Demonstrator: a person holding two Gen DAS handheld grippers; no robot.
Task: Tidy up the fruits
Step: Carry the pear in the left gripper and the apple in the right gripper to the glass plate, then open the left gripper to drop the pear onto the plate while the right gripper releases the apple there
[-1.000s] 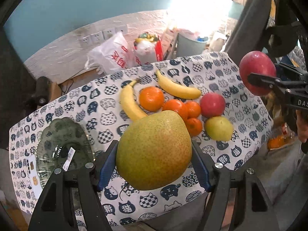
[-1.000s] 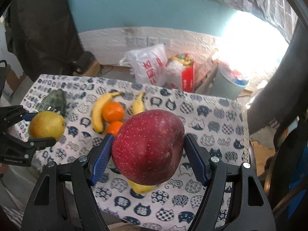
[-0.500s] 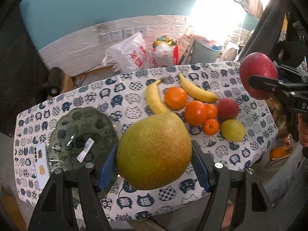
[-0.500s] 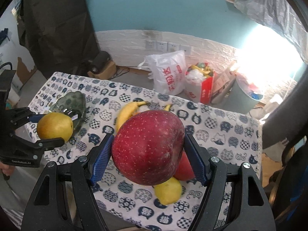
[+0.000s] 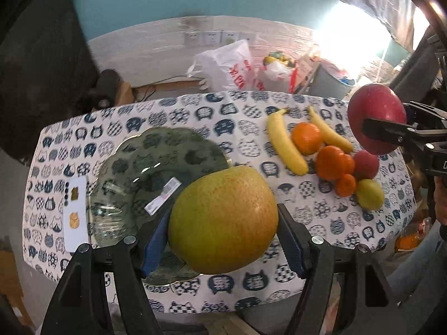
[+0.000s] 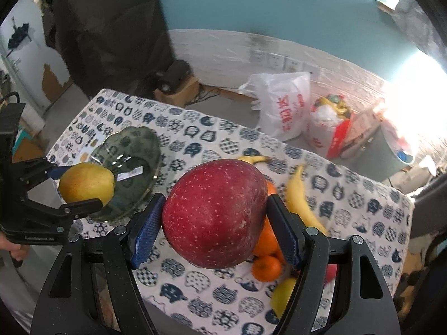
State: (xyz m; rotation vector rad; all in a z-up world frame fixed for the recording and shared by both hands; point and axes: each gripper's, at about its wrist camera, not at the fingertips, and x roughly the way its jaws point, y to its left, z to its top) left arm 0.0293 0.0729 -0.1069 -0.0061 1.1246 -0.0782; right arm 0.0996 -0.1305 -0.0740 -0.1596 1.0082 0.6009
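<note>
My left gripper (image 5: 223, 237) is shut on a large yellow-green pear (image 5: 223, 220) and holds it in the air over the near edge of a green glass plate (image 5: 145, 173). My right gripper (image 6: 213, 231) is shut on a big red apple (image 6: 215, 215), held above the fruit pile. The pile lies on the cat-print tablecloth (image 5: 195, 117): two bananas (image 5: 285, 145), several oranges (image 5: 329, 159), a second red apple (image 5: 366, 164) and a yellow-green fruit (image 5: 368, 194). In the right wrist view the left gripper and pear (image 6: 86, 184) hang beside the plate (image 6: 134, 150).
A white card (image 5: 74, 212) lies left of the plate. Behind the table stand a white plastic bag (image 5: 226, 69), a red-and-white bag (image 5: 276, 69) and a grey bin (image 5: 332, 83). The table's front edge is close below both grippers.
My left gripper has carried the pear leftward, from above the fruit pile to the plate's near edge. My right gripper with the apple has also swung left, bringing the plate into its view.
</note>
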